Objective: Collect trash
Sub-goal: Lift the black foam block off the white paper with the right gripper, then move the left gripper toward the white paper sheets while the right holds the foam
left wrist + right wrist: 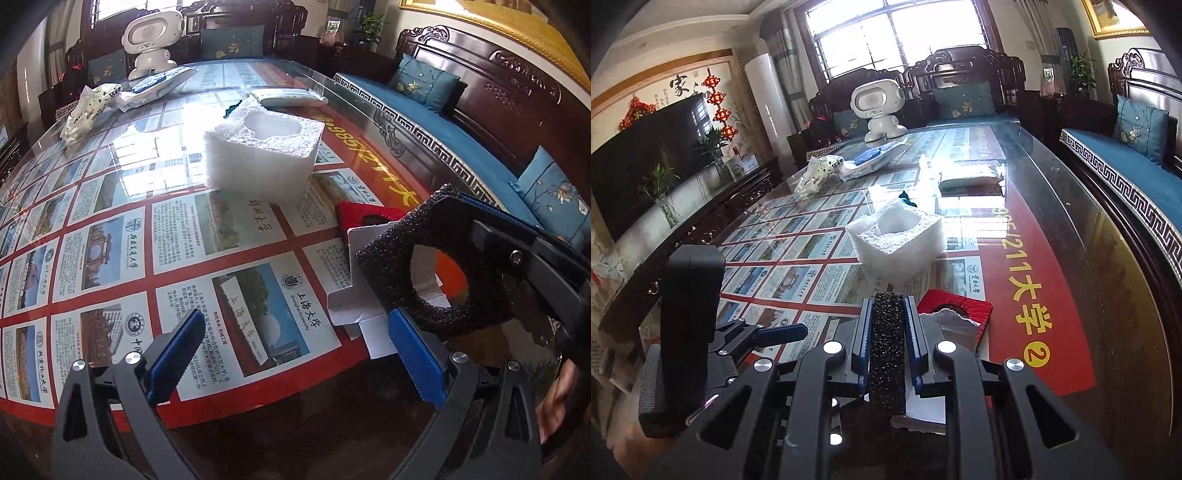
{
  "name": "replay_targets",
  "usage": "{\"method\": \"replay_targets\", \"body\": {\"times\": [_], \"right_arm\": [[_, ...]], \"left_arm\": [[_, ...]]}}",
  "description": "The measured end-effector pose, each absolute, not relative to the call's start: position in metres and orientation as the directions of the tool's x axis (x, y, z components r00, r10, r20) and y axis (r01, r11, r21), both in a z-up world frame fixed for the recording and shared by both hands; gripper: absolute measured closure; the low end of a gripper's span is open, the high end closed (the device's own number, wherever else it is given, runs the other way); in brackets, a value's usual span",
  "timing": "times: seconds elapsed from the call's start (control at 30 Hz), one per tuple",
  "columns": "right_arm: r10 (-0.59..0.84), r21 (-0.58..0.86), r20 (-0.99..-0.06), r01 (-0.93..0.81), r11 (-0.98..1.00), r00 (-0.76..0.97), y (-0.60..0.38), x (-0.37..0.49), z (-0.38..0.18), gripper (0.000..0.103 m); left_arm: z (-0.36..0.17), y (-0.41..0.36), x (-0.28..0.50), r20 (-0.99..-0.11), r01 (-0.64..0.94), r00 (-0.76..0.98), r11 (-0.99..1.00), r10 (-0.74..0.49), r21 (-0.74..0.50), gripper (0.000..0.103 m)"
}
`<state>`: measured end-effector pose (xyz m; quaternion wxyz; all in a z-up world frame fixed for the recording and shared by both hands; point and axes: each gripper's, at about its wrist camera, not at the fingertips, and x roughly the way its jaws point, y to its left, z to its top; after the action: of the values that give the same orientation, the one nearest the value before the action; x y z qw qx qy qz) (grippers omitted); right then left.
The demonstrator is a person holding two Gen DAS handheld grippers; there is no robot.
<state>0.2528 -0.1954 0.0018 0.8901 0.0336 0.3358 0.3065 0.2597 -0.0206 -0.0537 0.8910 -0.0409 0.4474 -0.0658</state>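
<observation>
- Left claw (295,354) hangs wide open over the glass-topped bench (110,221), with nothing between its blue pads.
- White foam block (262,155) stands mid-bench, its round hollow showing nothing inside.
- Red box (365,218) lies just beyond.
- Right claw (886,332) is clamped on a black foam piece (436,262) with a round hole, held above torn card (354,306).

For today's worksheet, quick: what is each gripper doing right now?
Left gripper: open, holding nothing.
Right gripper: shut on the black foam piece.
</observation>
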Motion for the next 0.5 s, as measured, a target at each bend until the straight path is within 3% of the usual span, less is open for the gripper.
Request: {"method": "replay_targets", "body": {"times": [0.2,0.5], "right_arm": [[0.552,0.265,-0.597,-0.506,0.821,0.583,-0.197,0.252,-0.006,0.086],[0.568,0.306,-0.539,-0.484,0.82,0.622,-0.22,0.252,0.012,0.087]], "left_arm": [[-0.054,-0.021,0.261,-0.793,0.08,0.59,0.988,-0.152,-0.129,0.004],[-0.054,-0.024,0.264,-0.795,0.085,0.588,0.989,-0.147,-0.121,0.004]]}}
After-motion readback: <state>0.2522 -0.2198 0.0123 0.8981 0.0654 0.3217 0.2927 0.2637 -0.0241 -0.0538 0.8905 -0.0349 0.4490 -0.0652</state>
